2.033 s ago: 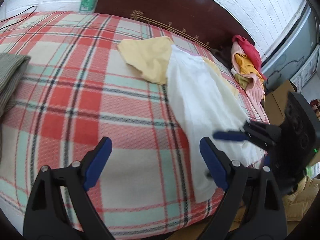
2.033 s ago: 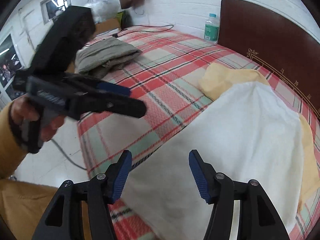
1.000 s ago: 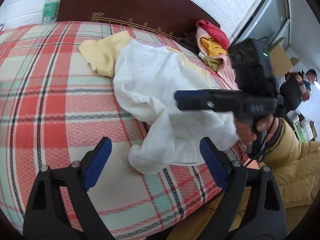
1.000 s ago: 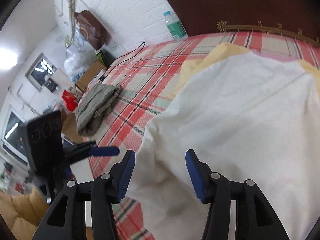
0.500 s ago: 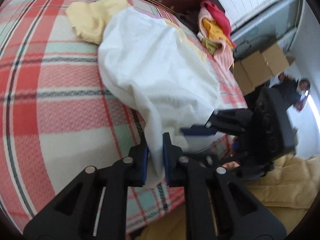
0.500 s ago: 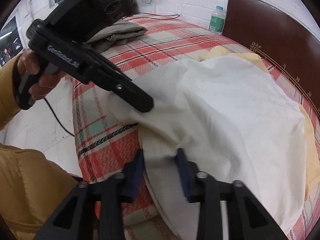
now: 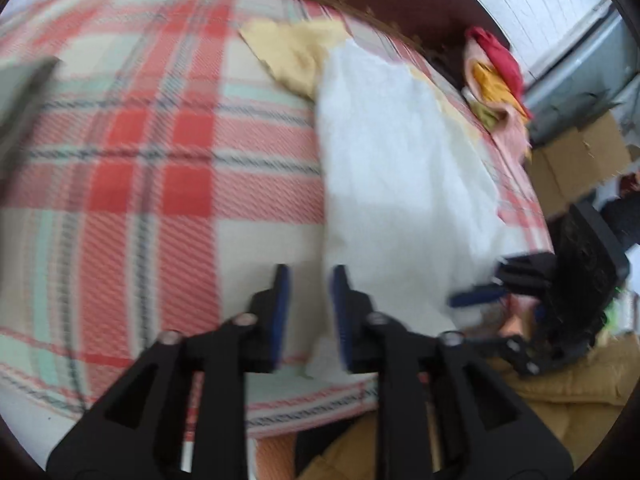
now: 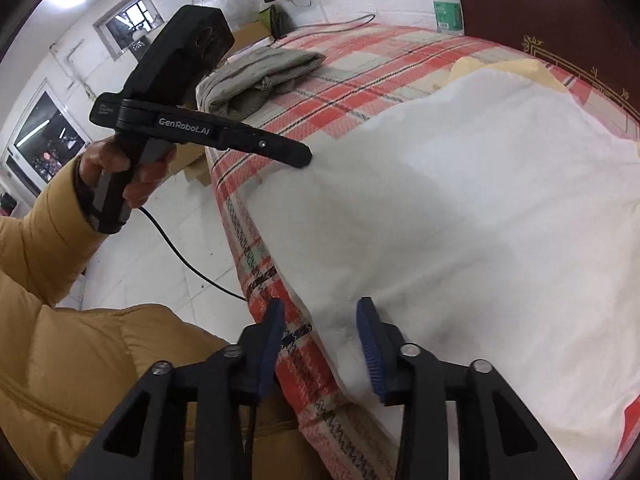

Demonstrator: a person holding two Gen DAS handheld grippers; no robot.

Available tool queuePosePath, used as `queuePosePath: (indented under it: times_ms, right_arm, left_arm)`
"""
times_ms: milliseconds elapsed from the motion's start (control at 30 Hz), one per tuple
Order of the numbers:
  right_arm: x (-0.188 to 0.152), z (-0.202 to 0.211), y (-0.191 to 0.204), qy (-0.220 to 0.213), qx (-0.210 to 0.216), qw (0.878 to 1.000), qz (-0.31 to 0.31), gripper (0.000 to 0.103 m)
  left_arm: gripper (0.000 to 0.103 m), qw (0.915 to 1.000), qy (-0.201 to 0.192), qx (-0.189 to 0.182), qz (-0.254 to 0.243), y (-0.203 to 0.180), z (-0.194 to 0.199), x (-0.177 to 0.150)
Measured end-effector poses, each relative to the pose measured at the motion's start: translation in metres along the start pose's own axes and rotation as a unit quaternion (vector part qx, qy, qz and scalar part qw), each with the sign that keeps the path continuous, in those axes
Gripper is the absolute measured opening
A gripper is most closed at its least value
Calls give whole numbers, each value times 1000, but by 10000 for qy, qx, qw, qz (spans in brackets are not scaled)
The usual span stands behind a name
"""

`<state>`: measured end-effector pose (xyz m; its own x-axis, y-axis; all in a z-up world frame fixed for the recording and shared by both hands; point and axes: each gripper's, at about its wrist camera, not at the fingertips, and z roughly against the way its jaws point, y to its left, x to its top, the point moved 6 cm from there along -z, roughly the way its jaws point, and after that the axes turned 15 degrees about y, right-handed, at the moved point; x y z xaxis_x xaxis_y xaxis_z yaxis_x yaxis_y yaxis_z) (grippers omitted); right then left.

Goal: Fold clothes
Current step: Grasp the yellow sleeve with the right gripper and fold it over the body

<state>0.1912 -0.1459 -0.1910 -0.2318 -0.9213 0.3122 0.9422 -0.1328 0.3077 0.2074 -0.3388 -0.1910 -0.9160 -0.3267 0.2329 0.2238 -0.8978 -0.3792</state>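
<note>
On the plaid bed [image 8: 360, 76], white garment [image 8: 480, 220] lies lengthwise toward the headboard [image 8: 552, 8].

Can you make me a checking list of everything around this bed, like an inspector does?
Surface: plaid bed cover, red, green and cream.
Job's things: white garment spread flat, lying partly over a yellow garment.
Clutter: folded grey garment, heap of red, yellow and pink clothes, bottle.
Grippers: left gripper open at the white garment's edge; right gripper open, the edge between its fingers.
Cables: black cable hanging over the floor.
Surroundings: dark headboard, cardboard box, white brick wall.
</note>
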Motion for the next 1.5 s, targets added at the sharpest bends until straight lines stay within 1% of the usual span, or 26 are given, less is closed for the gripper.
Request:
queuePosePath:
  times_ms: [33,67,100,133,200,233,300,333,367,400,500,600,700,767,867,933,1000,1033,1100,1200,1267,1300,1367,1400,1433,1500]
  right_arm:
    - [-3,11,-2,-176,71,9998,-21,41]
    - [-6,27,-8,-417,169,9989,-146,42]
    - [-11,45,-22,-663,203,9969,-384,43]
    - [-16,63,-35,-908,237,9936,-622,43]
    - [-30,96,-73,-1317,171,9833,-1246,45]
    - [-39,110,-95,-1474,93,9759,-1604,49]
    - [-62,131,-136,-1638,-62,9594,-2295,52]
    - [-74,140,-155,-1711,-119,9498,-2615,53]
    - [-84,146,-169,-1765,-91,9422,-2848,54]
    - [-93,151,-182,-1811,-71,9346,-3060,59]
    - [-112,162,-205,-1876,-101,9203,-3432,59]
    - [-116,167,-214,-1938,-15,9163,-3505,60]
    - [-120,172,-223,-2000,71,9122,-3576,66]
    - [-119,173,-231,-2045,104,9105,-3593,68]
    - [-112,164,-255,-2026,150,9065,-3700,70]
    - [-100,153,-271,-1932,104,9075,-3728,70]
    - [-88,142,-287,-1838,58,9084,-3755,70]
    - [-83,137,-295,-1788,10,9088,-3771,70]
    - [-74,129,-306,-1735,-211,9073,-3825,70]
    - [-65,126,-315,-1994,-412,9016,-3818,70]
    - [-59,123,-317,-2050,-555,9016,-3769,70]
    - [-57,121,-318,-2073,-616,9016,-3746,69]
    - [-54,119,-322,-2053,-569,9026,-3740,52]
    - [-54,117,-326,-2004,-398,9034,-3770,25]
    - [-54,114,-330,-1949,-211,9037,-3807,4]
    - [-57,113,-336,-1945,99,8992,-3917,4]
  left_arm:
    - [57,9994,-266,204,67,2,10,1]
    - [71,9981,-574,243,-31,-5,23,1]
    - [74,9956,-881,281,-128,-11,36,1]
    - [76,9942,-1011,207,-317,-20,45,1]
    - [81,9908,-1019,69,-890,-56,48,3]
    - [82,9893,-887,72,-1155,-74,40,4]
    - [82,9838,-620,80,-1683,-111,23,6]
    - [82,9802,-484,-26,-1920,-130,10,7]
    - [82,9773,-291,-127,-2096,-149,-4,7]
    - [82,9736,-97,-229,-2270,-168,-18,8]
    - [82,9597,393,-462,-2744,-224,-63,6]
    - [82,9495,812,-612,-2970,-269,-96,4]
    - [82,9466,1147,-504,-2971,-290,-121,4]
    - [82,9460,1335,-466,-2916,-292,-132,0]
    - [82,9490,1221,-399,-2880,-292,-133,0]
    - [77,9532,1191,-456,-2743,-288,-130,2]
    - [59,9582,1159,-441,-2579,-281,-127,5]
    - [56,9606,1142,-434,-2496,-278,-125,7]
    - [42,9653,1112,-419,-2327,-270,-122,10]
    - [32,9693,1071,-418,-2175,-263,-120,10]
    - [29,9706,1052,-410,-2128,-261,-119,10]
    - [28,9711,1057,-438,-2093,-261,-119,10]
    - [28,9709,1073,-470,-2091,-262,-119,9]
    - [28,9710,1075,-505,-2076,-261,-119,8]
    - [28,9706,1074,-539,-2085,-261,-118,8]
    - [28,9711,1078,-653,-2026,-260,-117,6]
